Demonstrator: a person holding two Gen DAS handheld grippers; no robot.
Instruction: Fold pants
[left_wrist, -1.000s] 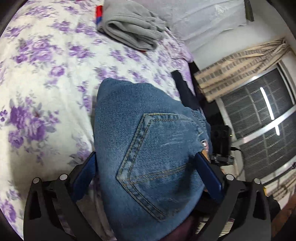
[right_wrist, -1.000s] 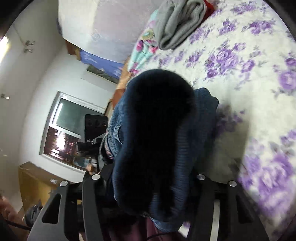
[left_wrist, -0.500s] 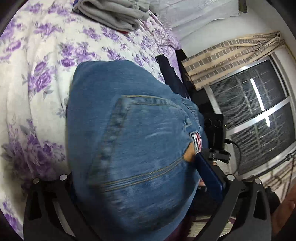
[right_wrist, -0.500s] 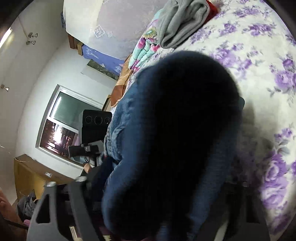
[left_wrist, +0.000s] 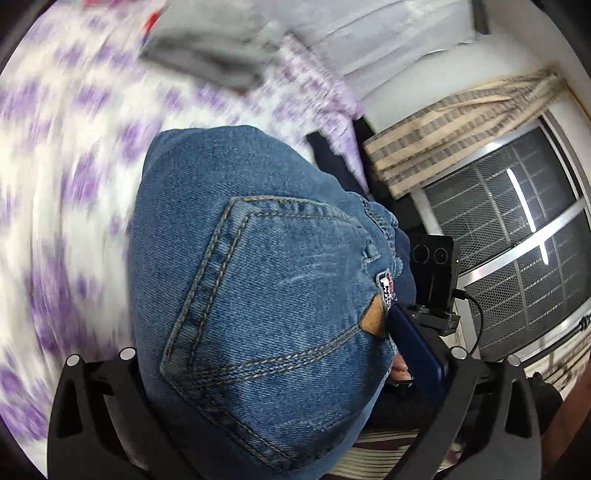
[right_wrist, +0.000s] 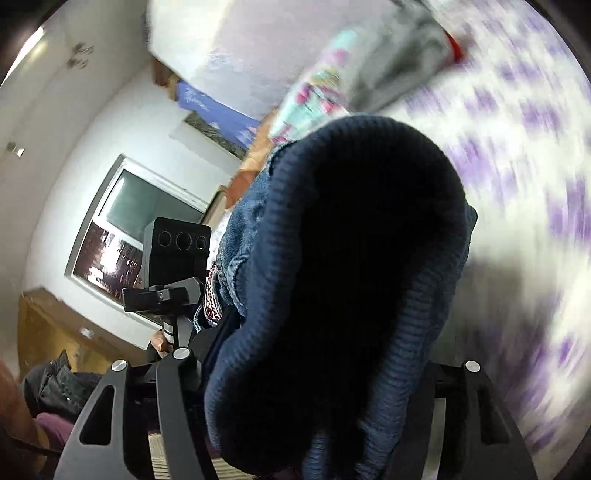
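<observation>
Denim is filling both wrist views: the jeans (left_wrist: 258, 306) are being carried above the flowered bed (left_wrist: 55, 184), well short of the grey folded garment (left_wrist: 210, 55) lying at the bed's far end. Since a moment ago the bedspread has gone streaky with blur and the back pocket has turned in the left view, so both arms are swinging the bundle; judging by that, a fold is being carried over, not set down. The left hand-held gripper (left_wrist: 266, 373) is clamping the pocket end between its fingers. The right hand-held gripper (right_wrist: 325, 376) is gripping a thick, dark, shadowed wad of the jeans (right_wrist: 351, 277). No containers are showing anywhere around the bed.
</observation>
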